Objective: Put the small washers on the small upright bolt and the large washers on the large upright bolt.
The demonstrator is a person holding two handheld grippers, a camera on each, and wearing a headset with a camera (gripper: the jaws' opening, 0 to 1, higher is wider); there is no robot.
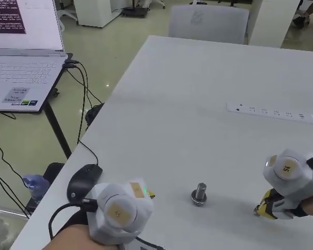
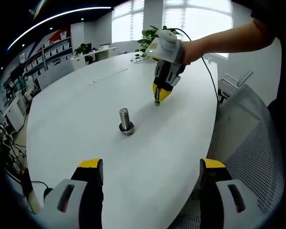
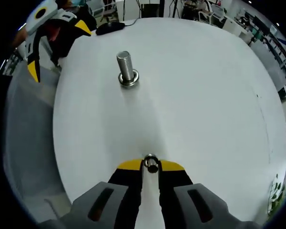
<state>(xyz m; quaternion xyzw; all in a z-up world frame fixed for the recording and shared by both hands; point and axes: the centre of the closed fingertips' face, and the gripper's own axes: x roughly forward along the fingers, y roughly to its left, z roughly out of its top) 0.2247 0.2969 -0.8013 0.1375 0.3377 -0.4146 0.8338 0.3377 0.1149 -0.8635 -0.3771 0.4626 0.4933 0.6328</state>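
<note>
My left gripper (image 2: 151, 166) hangs at the near left corner of the desk (image 1: 188, 104), jaws wide with nothing between them. The large bolt (image 1: 199, 191) stands upright close to the near edge, between my two grippers and apart from both, with a washer (image 3: 128, 82) round its foot. My right gripper (image 3: 151, 168) points down at the desk nearer the right edge, jaws narrow and pinched on a small washer (image 3: 150, 157). A darker round part sits inside that ring, and I cannot tell what it is. In the left gripper view a little metal piece shows at those tips, touching the desk. A mouse (image 1: 83, 182) lies at the left edge, and a power strip (image 1: 271, 112) lies farther back toward the right edge.
</note>
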